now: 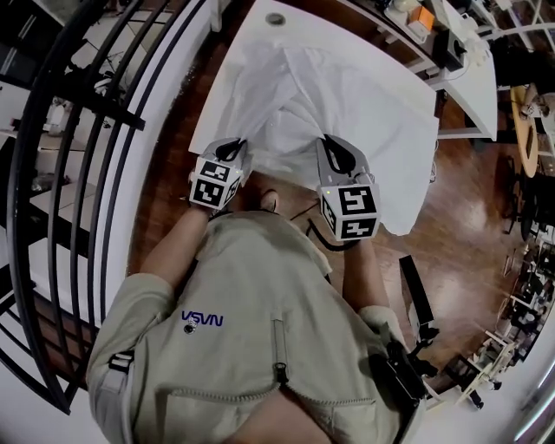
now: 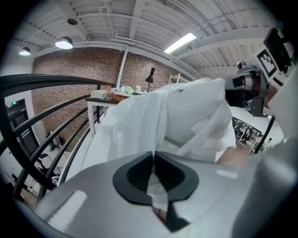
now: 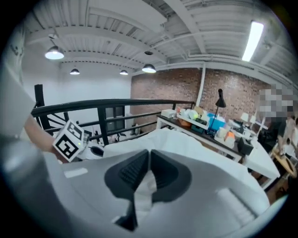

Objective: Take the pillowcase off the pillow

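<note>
A white pillow in a white pillowcase (image 1: pixel 347 104) lies on the white table (image 1: pixel 260 26), and its near end hangs over the table's front edge. My left gripper (image 1: pixel 232 149) is shut on a fold of the pillowcase (image 2: pixel 135 125) at the near left, with cloth pinched between its pads (image 2: pixel 139 174). My right gripper (image 1: pixel 336 149) is shut on the pillowcase (image 3: pixel 186 144) at the near middle, and white cloth shows between its pads (image 3: pixel 160 172). In the left gripper view the cloth bunches up high and the right gripper (image 2: pixel 251 88) sits beyond it. I cannot tell pillow from case in the folds.
A black curved railing (image 1: pixel 87 130) runs along the left. A second white desk (image 1: pixel 468 69) with clutter stands at the far right, over a wooden floor (image 1: pixel 460 217). A black stand (image 1: pixel 416 299) is on the floor at my right.
</note>
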`<state>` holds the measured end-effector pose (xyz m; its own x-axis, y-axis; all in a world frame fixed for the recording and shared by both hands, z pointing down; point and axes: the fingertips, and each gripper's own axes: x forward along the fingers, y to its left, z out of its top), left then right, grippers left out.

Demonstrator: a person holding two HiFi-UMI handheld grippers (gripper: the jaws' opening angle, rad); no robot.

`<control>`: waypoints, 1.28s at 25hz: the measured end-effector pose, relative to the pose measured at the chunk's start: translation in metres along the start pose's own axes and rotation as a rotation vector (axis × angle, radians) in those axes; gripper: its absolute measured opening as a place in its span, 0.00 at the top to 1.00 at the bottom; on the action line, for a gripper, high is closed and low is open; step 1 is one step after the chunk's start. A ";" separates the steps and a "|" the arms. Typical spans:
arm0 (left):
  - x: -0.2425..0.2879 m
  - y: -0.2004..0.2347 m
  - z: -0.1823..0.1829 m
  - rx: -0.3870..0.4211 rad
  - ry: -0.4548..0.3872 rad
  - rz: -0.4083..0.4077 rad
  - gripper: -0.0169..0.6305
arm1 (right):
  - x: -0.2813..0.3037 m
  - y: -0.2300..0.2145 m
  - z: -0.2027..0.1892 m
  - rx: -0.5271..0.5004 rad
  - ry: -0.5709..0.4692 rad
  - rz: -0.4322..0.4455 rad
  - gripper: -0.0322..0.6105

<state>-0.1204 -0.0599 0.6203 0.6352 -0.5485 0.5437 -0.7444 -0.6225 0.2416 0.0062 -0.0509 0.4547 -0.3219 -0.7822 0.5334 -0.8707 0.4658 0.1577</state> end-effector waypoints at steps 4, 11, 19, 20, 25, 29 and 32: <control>0.025 -0.008 0.002 0.090 0.052 -0.020 0.95 | 0.002 0.033 -0.011 -0.064 0.014 0.125 0.92; 0.027 -0.002 0.003 0.087 0.062 0.003 0.94 | 0.031 0.065 -0.045 -0.087 0.117 0.231 0.89; -0.022 0.002 -0.010 -0.025 -0.016 0.042 0.89 | 0.019 0.066 -0.023 -0.093 0.056 0.297 0.76; -0.029 0.002 -0.010 -0.029 -0.024 0.049 0.89 | 0.017 0.061 -0.016 -0.082 0.031 0.290 0.76; -0.056 0.006 -0.002 0.002 -0.079 0.126 0.89 | 0.016 0.030 0.008 -0.071 -0.040 0.231 0.76; -0.073 0.004 0.023 0.003 -0.154 0.213 0.89 | 0.016 0.009 0.007 -0.059 -0.053 0.213 0.76; -0.071 -0.002 0.055 0.030 -0.206 0.211 0.85 | 0.018 -0.001 0.007 -0.062 -0.065 0.215 0.76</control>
<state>-0.1527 -0.0510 0.5373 0.4977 -0.7676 0.4038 -0.8599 -0.4974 0.1146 -0.0010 -0.0686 0.4578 -0.5227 -0.6865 0.5055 -0.7558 0.6475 0.0978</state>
